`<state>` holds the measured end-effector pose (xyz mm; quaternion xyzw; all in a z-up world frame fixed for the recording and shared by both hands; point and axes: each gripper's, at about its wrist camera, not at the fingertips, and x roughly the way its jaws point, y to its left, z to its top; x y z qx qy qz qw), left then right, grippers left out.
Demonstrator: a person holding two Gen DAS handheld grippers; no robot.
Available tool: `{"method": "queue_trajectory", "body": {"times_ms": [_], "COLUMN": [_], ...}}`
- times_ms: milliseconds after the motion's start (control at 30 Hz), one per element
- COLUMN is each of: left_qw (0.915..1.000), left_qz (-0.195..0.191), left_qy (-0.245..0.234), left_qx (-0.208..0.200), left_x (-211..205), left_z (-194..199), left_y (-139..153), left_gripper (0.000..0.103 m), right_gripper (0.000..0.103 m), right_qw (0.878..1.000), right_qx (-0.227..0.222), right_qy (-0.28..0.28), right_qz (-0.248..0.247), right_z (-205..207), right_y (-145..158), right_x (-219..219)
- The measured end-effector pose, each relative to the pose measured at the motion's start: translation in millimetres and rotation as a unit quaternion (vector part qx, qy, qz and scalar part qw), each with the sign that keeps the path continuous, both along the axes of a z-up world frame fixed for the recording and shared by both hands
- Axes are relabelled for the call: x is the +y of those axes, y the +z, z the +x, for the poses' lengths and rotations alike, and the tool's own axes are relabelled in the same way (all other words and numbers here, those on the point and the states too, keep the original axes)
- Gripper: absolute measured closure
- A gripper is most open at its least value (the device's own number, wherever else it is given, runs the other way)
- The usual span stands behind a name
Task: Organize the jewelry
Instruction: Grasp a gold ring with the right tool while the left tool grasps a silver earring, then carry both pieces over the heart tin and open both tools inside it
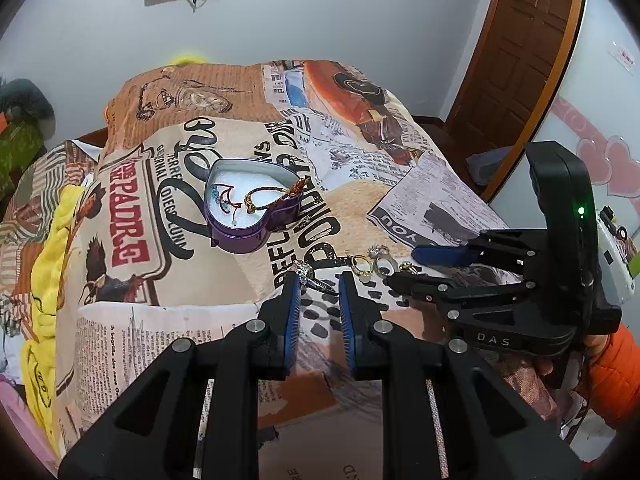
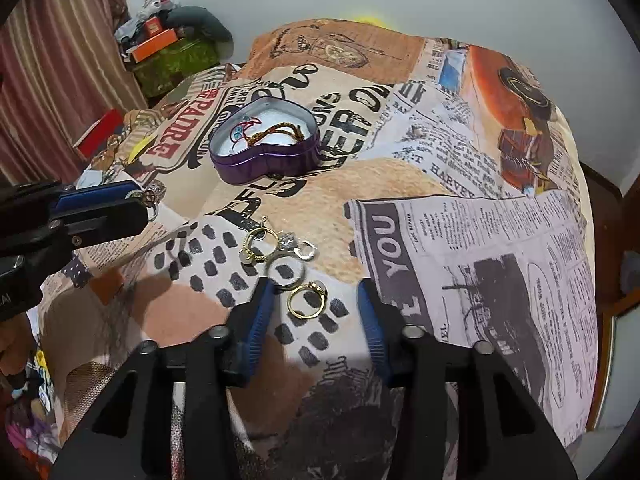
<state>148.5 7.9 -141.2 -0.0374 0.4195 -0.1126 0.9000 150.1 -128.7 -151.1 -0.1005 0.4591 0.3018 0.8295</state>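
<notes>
The left gripper (image 1: pixel 319 280) has its jaws parted around a silver ring (image 1: pixel 310 276) that may slip off before reaching the heart tin (image 1: pixel 250 216) on the bed. The right gripper (image 2: pixel 316 300), jaws released, straddles a gold ring (image 2: pixel 306 300); only its view shows the loose rings (image 2: pixel 276 252) clearly.
</notes>
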Motion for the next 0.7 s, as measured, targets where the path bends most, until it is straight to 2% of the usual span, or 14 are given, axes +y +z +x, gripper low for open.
{"method": "queue_trajectory", "body": {"times_ms": [33, 67, 300, 333, 700], "left_qw": [1.0000, 1.0000, 1.0000, 1.0000, 0.9996], "left_qz": [0.000, 0.000, -0.001, -0.002, -0.005], "left_qy": [0.000, 0.000, 0.004, 0.005, 0.013], "left_qx": [0.000, 0.000, -0.004, -0.005, -0.024], "left_x": [0.4, 0.4, 2.8, 3.6, 9.6], "left_z": [0.1, 0.1, -0.7, -0.5, -0.2], "left_y": [-0.2, -0.3, 1.0, 1.9, 15.4], "left_gripper": [0.085, 0.085, 0.085, 0.085, 0.085], "right_gripper": [0.084, 0.087, 0.088, 0.095, 0.097], "right_qw": [1.000, 1.000, 1.000, 1.000, 0.999], "right_qx": [-0.002, -0.004, -0.024, -0.024, -0.040], "right_qy": [0.004, 0.007, 0.008, 0.008, -0.003], "right_qz": [-0.001, -0.004, -0.019, -0.018, 0.009], "right_z": [-0.6, -1.1, -6.6, -6.9, -11.8], "right_y": [0.0, -0.1, 4.7, 5.8, 29.5], "right_x": [1.3, 2.6, 6.6, 6.6, 1.3]}}
